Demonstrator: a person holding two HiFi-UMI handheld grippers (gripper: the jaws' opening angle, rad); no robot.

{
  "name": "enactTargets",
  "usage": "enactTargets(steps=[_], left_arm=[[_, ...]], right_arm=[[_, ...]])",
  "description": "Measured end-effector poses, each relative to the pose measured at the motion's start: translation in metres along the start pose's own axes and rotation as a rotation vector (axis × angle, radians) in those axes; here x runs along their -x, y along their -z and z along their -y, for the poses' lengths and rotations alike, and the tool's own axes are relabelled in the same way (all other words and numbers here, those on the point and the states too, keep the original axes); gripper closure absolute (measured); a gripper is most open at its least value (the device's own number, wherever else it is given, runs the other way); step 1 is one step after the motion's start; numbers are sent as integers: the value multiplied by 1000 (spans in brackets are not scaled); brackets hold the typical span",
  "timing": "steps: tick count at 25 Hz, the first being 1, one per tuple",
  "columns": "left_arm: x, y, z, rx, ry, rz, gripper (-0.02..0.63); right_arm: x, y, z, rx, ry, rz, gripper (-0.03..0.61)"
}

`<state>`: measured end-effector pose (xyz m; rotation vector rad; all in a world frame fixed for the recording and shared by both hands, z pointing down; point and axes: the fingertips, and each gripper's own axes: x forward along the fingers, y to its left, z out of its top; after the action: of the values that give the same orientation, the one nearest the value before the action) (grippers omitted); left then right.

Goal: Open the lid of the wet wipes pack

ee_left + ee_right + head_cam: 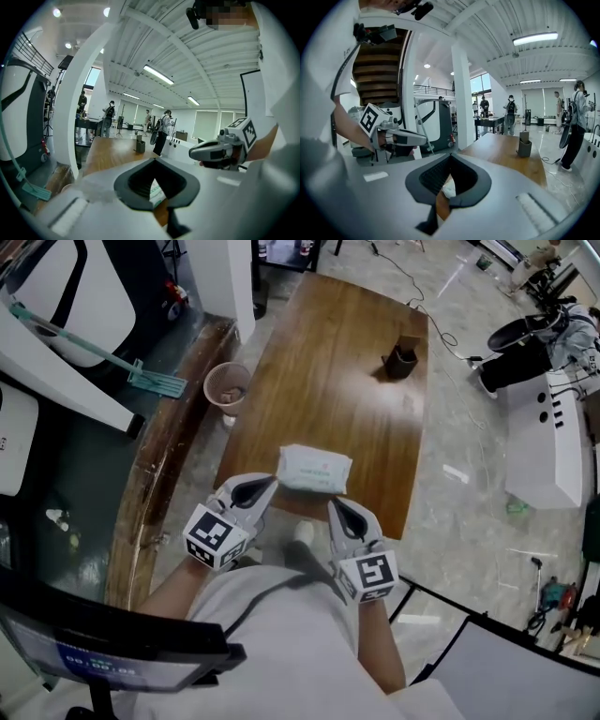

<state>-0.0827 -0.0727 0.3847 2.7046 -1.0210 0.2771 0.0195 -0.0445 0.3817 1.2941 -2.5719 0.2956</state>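
wipes pack (315, 469) lying crosswise — left tongs (267, 484) sitting at its left end, right tongs (332, 505) at near edge, both pressing together, empty.

A long wooden table (337, 362) stands on pale stone floor (459, 442) under ceiling strip lights (534, 38), white pillar (461, 93) nearby
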Motion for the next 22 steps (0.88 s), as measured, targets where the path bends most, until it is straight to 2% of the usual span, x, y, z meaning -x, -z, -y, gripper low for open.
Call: enactTargets(steps=[6,11,16,22], left_arm=[[-41,10,-3,-42,-29,-57,609],[-64,10,-6,-79,-74,-91,608],[-79,21,-5,-128,-117,-144,609],[-92,29,-7,-115,-135,-164,607]], right_arm=[[-27,27,25,8,-79,-69,569],[-38,35,44,-13,-145,-85,569],[-42,41,58,9,-215,-90,569],[-46,59,70,3,-237,-115,569]])
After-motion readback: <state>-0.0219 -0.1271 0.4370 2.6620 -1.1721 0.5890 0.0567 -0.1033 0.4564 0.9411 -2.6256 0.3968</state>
